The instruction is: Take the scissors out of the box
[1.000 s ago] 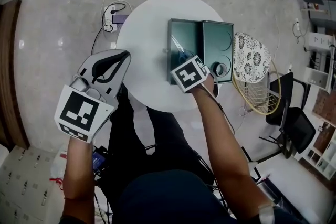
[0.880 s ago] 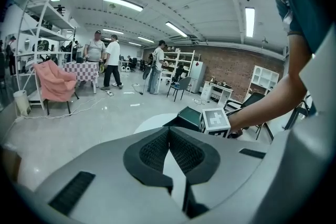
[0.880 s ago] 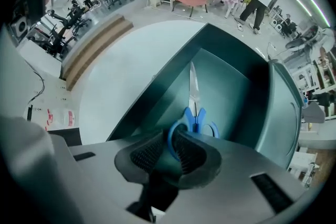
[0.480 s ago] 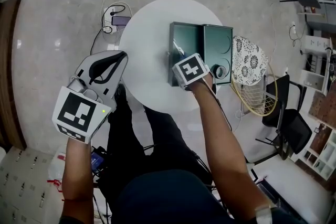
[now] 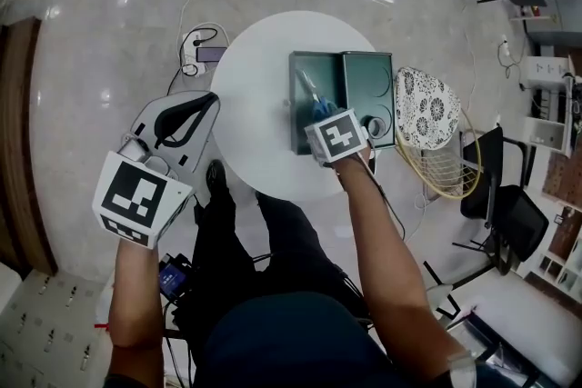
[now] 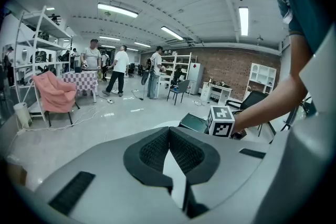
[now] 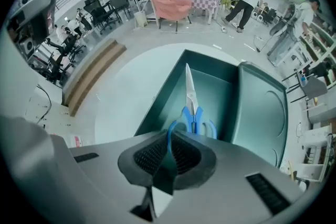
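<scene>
1. Grey and bulky, the left gripper (image 5: 211, 98) hangs off the left edge of the desk, over the pale floor, with its marker cube on the person's side. Its dark pads are clenched together with nothing between them.
2. White and round, the desk (image 5: 250, 114) carries a dark green box (image 5: 294, 118), which lies open toward the desk's right side.
3. In the box's left half are the scissors (image 7: 191, 97), their steel blades pointing away from the person and their blue handles nearest. I cannot tell whether they rest on the bottom or are raised a little.
4. The right gripper (image 7: 169, 136) sits at the near end of the box, on the person's side. Its pads are pinched on the left blue handle loop, which runs up between them.
5. The box's lid (image 5: 371, 86) lies flat just right of that half and is joined to it, with a round recess pressed into it.
6. Further right, beside the desk, stands a chair (image 5: 435, 104) with a black-and-white patterned seat.
</scene>
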Available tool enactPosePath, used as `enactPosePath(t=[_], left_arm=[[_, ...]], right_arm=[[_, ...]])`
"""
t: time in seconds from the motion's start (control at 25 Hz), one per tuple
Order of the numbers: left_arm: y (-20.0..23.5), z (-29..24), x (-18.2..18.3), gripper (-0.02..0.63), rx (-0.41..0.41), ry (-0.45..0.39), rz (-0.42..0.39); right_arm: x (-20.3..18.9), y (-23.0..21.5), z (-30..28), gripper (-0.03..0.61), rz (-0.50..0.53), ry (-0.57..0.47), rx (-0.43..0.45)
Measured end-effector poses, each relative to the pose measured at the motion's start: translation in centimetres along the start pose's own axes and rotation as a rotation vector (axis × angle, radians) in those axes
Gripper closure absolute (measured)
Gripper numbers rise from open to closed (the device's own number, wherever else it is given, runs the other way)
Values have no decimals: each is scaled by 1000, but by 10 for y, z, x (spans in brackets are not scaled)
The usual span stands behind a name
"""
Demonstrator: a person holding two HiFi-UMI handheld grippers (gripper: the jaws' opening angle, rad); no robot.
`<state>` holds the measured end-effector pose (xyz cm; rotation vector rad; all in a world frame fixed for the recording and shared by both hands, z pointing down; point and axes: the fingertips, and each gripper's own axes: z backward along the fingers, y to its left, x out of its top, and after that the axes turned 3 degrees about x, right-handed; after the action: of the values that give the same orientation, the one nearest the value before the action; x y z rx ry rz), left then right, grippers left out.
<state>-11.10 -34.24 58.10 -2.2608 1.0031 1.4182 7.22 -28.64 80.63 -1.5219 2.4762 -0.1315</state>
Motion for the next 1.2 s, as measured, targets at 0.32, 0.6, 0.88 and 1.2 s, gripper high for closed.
enactPosePath(t=[0.32,0.6,0.88,1.2], left_arm=[[-7,15,51,595,-13,-19,-79],[-36,30,97,595,-23,-47,-166],[-49,45,145,595,-40,-65,-233],[-64,81,188,595,-60,-98,-307]], right_arm=[[28,2,71,528,5,-140,-31],[37,-5,156,528,48,-316,-81],[55,-1,244,528,83,-496,-116],[62,29,342,528,132,-679,-176]])
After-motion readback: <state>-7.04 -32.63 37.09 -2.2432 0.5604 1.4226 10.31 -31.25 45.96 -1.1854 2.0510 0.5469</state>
